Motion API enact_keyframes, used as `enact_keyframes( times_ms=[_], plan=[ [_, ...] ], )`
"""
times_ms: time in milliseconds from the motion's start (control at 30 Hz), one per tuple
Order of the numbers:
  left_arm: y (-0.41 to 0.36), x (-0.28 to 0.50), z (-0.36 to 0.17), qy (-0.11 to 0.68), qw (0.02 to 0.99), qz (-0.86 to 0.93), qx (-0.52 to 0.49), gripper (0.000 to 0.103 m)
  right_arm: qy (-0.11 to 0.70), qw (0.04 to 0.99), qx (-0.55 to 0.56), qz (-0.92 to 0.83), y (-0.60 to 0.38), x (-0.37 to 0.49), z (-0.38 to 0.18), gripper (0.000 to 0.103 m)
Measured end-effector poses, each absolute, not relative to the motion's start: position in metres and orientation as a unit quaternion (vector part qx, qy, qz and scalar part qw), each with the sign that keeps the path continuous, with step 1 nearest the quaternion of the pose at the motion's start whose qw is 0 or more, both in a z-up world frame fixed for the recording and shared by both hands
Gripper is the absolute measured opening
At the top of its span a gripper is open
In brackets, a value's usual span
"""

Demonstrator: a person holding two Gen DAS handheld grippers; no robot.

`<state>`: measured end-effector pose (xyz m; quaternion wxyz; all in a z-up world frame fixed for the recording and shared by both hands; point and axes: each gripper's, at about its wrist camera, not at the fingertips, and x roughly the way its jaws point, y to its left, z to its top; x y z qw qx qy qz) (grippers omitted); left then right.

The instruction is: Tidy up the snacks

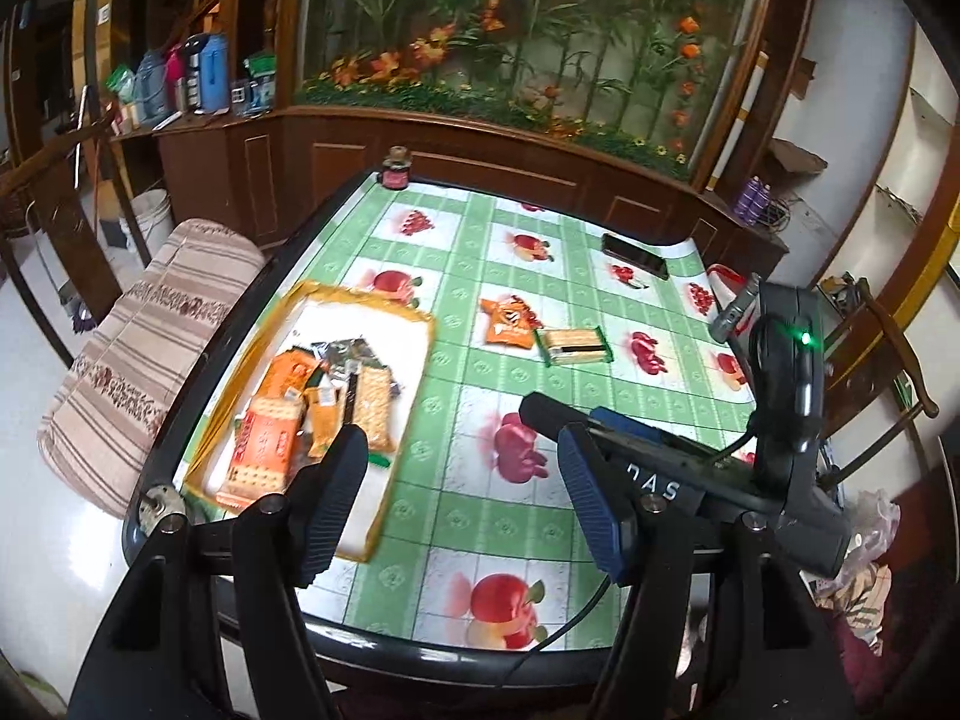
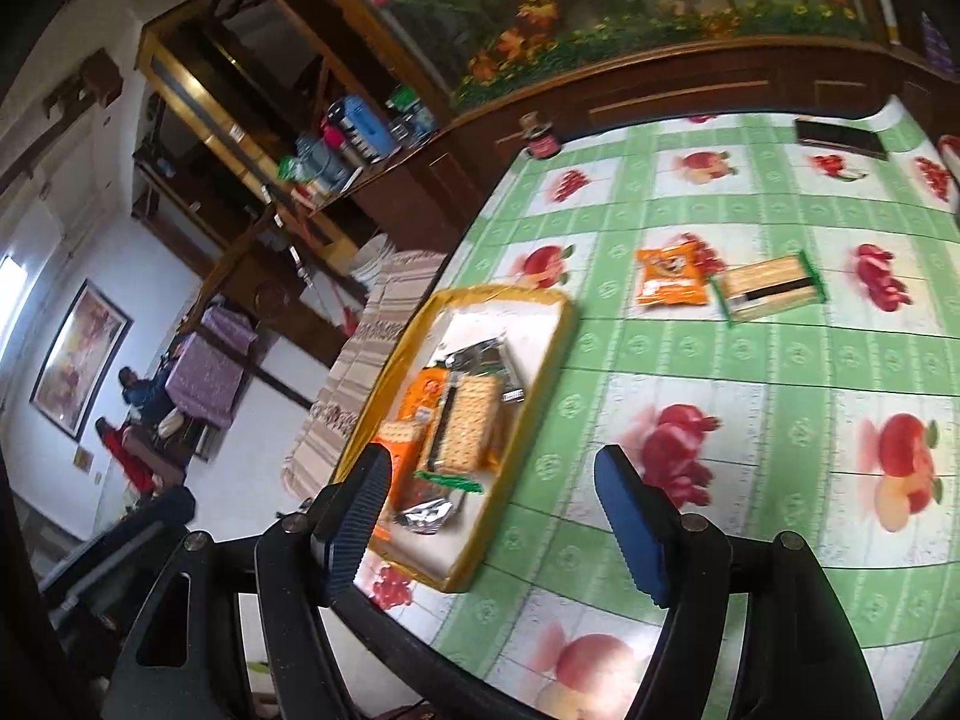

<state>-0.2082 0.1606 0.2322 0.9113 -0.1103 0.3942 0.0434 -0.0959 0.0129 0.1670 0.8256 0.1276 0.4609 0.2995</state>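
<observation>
A yellow-rimmed white tray (image 1: 414, 384) (image 2: 543, 360) lies at the table's left side and holds several snack packs, among them a cracker pack (image 1: 375, 405) (image 2: 468, 426) and an orange biscuit pack (image 1: 264, 450). On the cloth beyond the tray lie an orange snack bag (image 1: 510, 324) (image 2: 669, 279) and a green-edged cracker pack (image 1: 576, 345) (image 2: 771, 288). My left gripper (image 1: 462, 474) is open and empty above the table's near edge. My right gripper (image 2: 492, 492) is open and empty, just right of the tray; its body also shows in the left wrist view (image 1: 780, 396).
The table (image 1: 480, 516) has a green checked cloth with fruit prints. A small dark jar (image 1: 396, 171) (image 2: 540, 141) stands at the far corner, a black phone (image 1: 635, 255) (image 2: 840, 138) at the far right. A striped cushioned chair (image 1: 144, 348) stands left of the table.
</observation>
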Motion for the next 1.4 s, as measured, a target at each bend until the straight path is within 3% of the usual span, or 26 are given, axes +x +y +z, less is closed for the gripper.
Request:
enact_keyframes(
  times_ms=[533, 900, 1400],
  plan=[
    [0.16, -0.212, 0.239, 0.375, 0.919, 0.081, -0.086, 0.066, 0.489, 0.814, 0.126, 0.287, 0.014, -0.082, 0.145, 0.073],
    [0.19, -0.228, 0.225, 0.377, 0.91, 0.116, -0.126, 0.066, 0.524, 0.787, 0.098, 0.311, 0.056, -0.089, 0.121, 0.073],
    [0.137, -0.203, 0.209, 0.398, 0.908, 0.127, -0.012, 0.066, 0.521, 0.806, 0.098, 0.263, -0.004, -0.101, 0.117, 0.073]
  ],
)
